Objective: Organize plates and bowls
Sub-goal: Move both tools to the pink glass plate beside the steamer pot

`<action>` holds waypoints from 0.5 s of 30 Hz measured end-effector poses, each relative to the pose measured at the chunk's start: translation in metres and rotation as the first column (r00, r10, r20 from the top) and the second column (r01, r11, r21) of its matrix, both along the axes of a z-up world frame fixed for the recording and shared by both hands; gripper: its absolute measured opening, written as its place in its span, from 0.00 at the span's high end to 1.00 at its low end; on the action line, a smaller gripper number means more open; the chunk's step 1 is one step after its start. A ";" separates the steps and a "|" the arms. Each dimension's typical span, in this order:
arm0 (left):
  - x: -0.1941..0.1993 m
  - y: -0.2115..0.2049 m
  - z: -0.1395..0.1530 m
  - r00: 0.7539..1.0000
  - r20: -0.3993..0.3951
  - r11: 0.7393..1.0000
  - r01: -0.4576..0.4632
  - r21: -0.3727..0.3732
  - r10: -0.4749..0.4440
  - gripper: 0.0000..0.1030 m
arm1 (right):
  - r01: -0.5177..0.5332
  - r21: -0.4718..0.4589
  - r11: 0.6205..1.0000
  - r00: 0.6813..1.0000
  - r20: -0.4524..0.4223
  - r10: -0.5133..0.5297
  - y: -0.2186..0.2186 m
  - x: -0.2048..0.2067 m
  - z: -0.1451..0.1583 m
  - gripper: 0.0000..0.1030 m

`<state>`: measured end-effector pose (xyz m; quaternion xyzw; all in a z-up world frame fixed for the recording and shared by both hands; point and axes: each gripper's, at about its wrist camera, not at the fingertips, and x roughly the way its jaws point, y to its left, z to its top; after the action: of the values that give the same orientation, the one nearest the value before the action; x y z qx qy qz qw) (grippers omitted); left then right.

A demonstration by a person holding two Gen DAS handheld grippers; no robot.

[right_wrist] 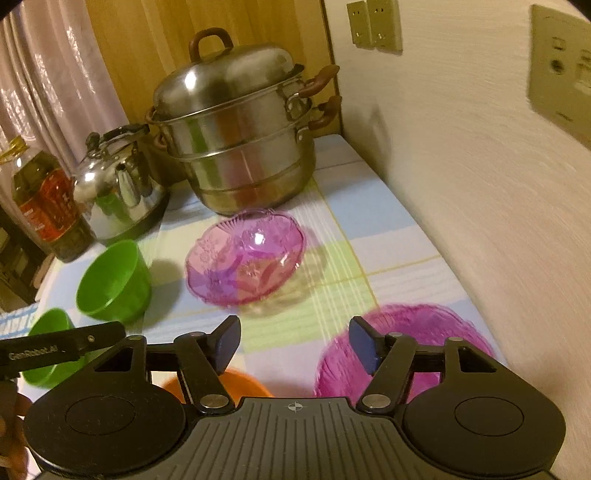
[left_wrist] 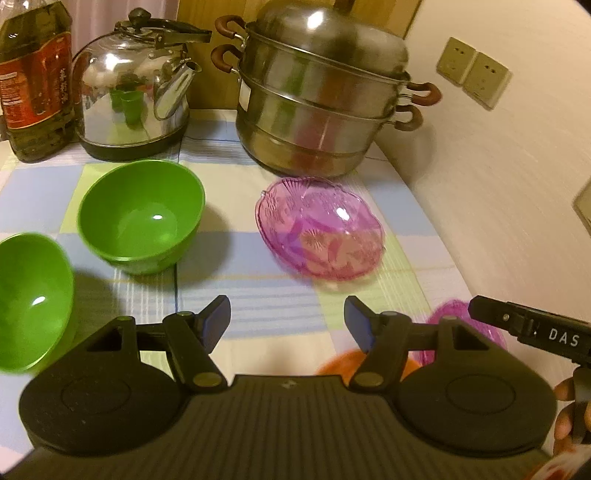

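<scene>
Two green bowls stand on the checked tablecloth (left_wrist: 258,295): one upright (left_wrist: 140,218) (right_wrist: 114,282), the other (left_wrist: 33,299) (right_wrist: 48,349) nearer the left edge. A clear pink glass dish (left_wrist: 319,230) (right_wrist: 245,256) sits in front of the steamer pot. A second pink dish (right_wrist: 402,347) (left_wrist: 461,332) lies near the wall, partly behind gripper fingers. An orange bowl (right_wrist: 236,384) (left_wrist: 347,362) peeks out below. My left gripper (left_wrist: 288,325) is open above bare cloth, holding nothing. My right gripper (right_wrist: 293,343) is open too, its right finger over the near pink dish.
A stacked steel steamer pot (left_wrist: 317,92) (right_wrist: 236,136), a steel kettle (left_wrist: 133,96) (right_wrist: 118,184) and an oil bottle (left_wrist: 33,77) (right_wrist: 48,206) line the back. A pale wall with sockets (left_wrist: 472,74) (right_wrist: 373,26) bounds the right side. A hand (left_wrist: 565,417) shows at the edge.
</scene>
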<state>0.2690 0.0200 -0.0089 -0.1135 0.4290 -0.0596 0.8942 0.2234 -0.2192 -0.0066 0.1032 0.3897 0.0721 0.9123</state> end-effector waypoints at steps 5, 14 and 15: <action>0.033 -0.002 -0.014 1.000 0.001 1.000 -0.025 -0.014 0.025 0.37 | 0.002 0.007 1.000 1.000 -0.011 -0.002 0.006 0.038 -0.008 0.36; 0.086 0.003 -0.052 0.996 -0.047 0.995 -0.077 -0.069 0.074 0.40 | 0.052 0.045 0.998 0.997 -0.062 -0.049 0.007 0.098 -0.041 0.36; 0.091 0.004 -0.056 0.995 -0.053 0.994 -0.084 -0.071 0.080 0.42 | 0.065 0.059 0.996 0.996 -0.068 -0.061 0.005 0.104 -0.045 0.36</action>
<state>0.3598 0.0239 -0.0647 -0.1653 0.4436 -0.0359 0.8801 0.3271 -0.2143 -0.0519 0.1453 0.4138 0.0518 0.8972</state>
